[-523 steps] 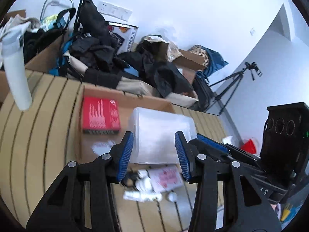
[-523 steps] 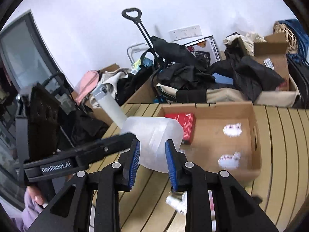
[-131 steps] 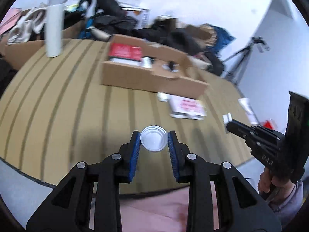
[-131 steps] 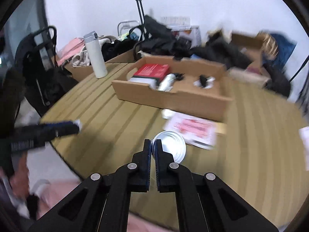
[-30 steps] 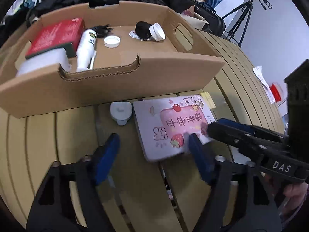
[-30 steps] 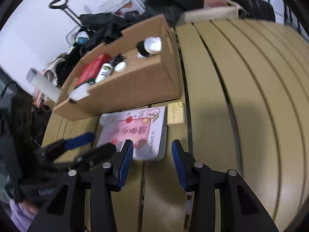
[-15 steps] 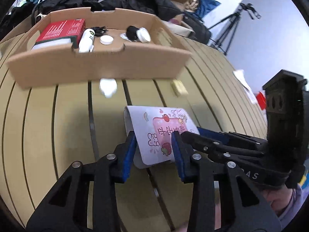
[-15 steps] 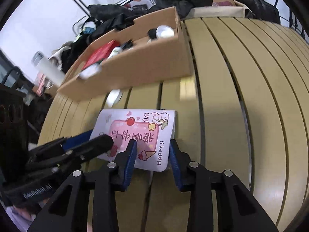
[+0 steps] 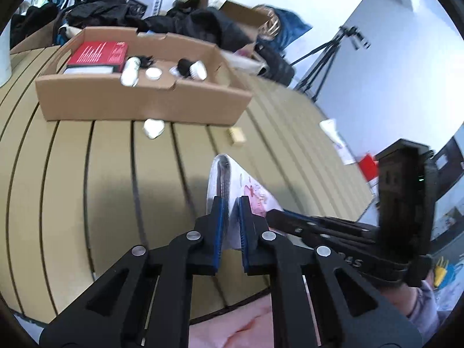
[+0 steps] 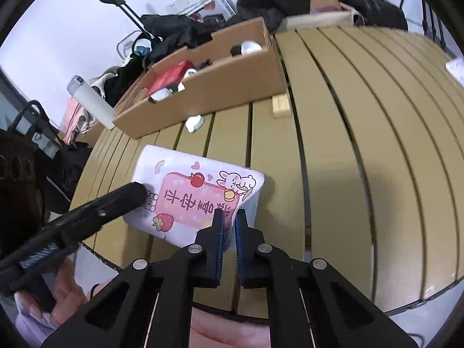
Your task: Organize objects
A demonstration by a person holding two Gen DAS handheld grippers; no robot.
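A white and pink cartoon-printed packet (image 10: 200, 200) hangs above the near edge of the slatted wooden table (image 10: 362, 145). My left gripper (image 9: 231, 203) is shut on its one end, where I see the packet (image 9: 223, 179) edge-on. My right gripper (image 10: 229, 217) is shut on its other end. The left gripper also shows in the right wrist view (image 10: 136, 191), and the right gripper in the left wrist view (image 9: 278, 214). A cardboard tray (image 9: 139, 104) farther back holds a red box (image 9: 98, 53), a small white bottle (image 9: 129, 72), a white cap (image 9: 153, 73) and a black-and-white item (image 9: 191, 68).
A white pebble-like item (image 9: 153, 127) and a small wooden block (image 9: 237, 136) lie on the table in front of the tray. A white flask (image 10: 91, 100) stands at the table's far left. Bags, dark clothes and boxes pile up behind. A tripod (image 9: 327, 58) stands at the right.
Both grippers have closed further on the packet and lifted it off the table toward the near edge. It now stands tilted on edge between them.
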